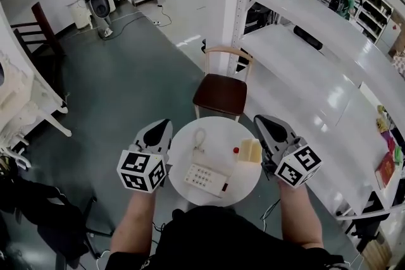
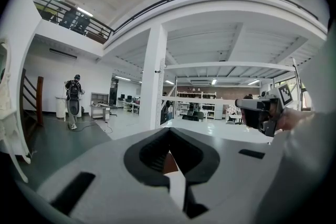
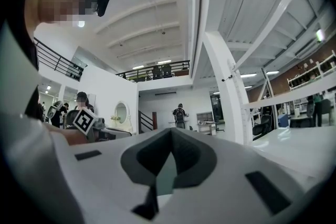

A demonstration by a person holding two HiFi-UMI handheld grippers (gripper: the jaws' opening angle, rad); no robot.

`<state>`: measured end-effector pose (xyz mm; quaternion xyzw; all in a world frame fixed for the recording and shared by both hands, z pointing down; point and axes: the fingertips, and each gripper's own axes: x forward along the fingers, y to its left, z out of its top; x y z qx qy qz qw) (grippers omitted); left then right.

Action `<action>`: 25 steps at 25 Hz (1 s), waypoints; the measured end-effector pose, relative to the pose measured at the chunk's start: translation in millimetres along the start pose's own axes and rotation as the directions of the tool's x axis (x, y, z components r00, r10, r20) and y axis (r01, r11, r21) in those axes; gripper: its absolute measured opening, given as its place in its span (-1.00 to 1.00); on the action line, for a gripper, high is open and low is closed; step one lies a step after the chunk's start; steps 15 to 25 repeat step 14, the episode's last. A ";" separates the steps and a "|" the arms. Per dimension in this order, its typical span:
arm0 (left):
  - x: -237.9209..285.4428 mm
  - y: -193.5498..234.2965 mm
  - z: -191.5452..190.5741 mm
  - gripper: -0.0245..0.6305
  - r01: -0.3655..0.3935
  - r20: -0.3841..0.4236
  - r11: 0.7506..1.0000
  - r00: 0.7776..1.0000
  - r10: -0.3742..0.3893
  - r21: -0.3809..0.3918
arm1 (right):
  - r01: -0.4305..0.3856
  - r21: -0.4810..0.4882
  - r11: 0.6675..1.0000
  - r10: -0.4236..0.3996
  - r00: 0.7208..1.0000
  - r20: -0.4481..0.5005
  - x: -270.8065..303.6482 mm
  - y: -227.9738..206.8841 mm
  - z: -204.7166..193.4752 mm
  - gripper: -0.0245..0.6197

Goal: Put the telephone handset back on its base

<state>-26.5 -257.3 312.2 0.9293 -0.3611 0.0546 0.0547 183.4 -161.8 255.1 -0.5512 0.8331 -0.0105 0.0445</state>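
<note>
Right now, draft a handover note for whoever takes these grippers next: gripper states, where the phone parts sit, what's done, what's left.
Left gripper: shut, empty, beside the left edge of the round table.
Right gripper: shut, empty, beside the table's right edge.
Telephone base: near side of the table, keypad up.
Handset: appears to lie on the table just beyond the base. It is too small in the head view to be sure.
Done: nothing evident.
Left: grasp the handset and seat it on the base.

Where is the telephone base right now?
In the head view the telephone base lies on the round white table, toward its near edge, with a pale yellow block beyond it to the right.
</note>
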 end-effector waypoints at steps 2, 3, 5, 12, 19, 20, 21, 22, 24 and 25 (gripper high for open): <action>-2.2 -1.0 -2.4 -0.90 -0.001 -0.005 1.000 1.000 0.001 -0.004 | -0.001 0.006 1.000 0.001 1.000 -0.002 -2.0 1.4 -1.2 -0.91; -2.4 -1.7 -4.1 -0.90 -0.002 -0.008 1.000 1.000 0.002 -0.007 | -0.002 0.008 1.000 0.002 1.000 -0.003 -3.2 1.4 -1.9 -0.91; -1.8 -4.4 -7.5 -0.90 -0.002 -0.012 1.000 1.000 0.002 -0.013 | -0.006 0.010 1.000 0.006 1.000 -0.006 -6.3 1.1 -4.0 -0.91; 2.1 -11.4 -11.1 -0.90 0.007 -0.019 1.000 1.000 -0.007 -0.012 | -0.015 0.021 1.000 0.015 1.000 -0.014 -10.9 0.7 -10.7 -0.91; 3.1 -11.7 -12.0 -0.90 0.007 -0.021 1.000 1.000 -0.007 -0.012 | -0.017 0.024 1.000 0.017 1.000 -0.016 -11.4 0.4 -12.3 -0.91; 3.1 -11.7 -12.0 -0.90 0.007 -0.021 1.000 1.000 -0.007 -0.012 | -0.017 0.024 1.000 0.017 1.000 -0.016 -11.4 0.4 -12.3 -0.91; 3.1 -11.7 -12.0 -0.90 0.007 -0.021 1.000 1.000 -0.007 -0.012 | -0.017 0.024 1.000 0.017 1.000 -0.016 -11.4 0.4 -12.3 -0.91; 3.1 -11.7 -12.0 -0.90 0.007 -0.021 1.000 1.000 -0.007 -0.012 | -0.017 0.024 1.000 0.017 1.000 -0.016 -11.4 0.4 -12.3 -0.91; 3.1 -11.7 -12.0 -0.90 0.007 -0.021 1.000 1.000 -0.007 -0.012 | -0.017 0.024 1.000 0.017 1.000 -0.016 -11.4 0.4 -12.3 -0.91; 3.1 -11.7 -12.0 -0.90 0.007 -0.021 1.000 1.000 -0.007 -0.012 | -0.017 0.024 1.000 0.017 1.000 -0.016 -11.4 0.4 -12.3 -0.91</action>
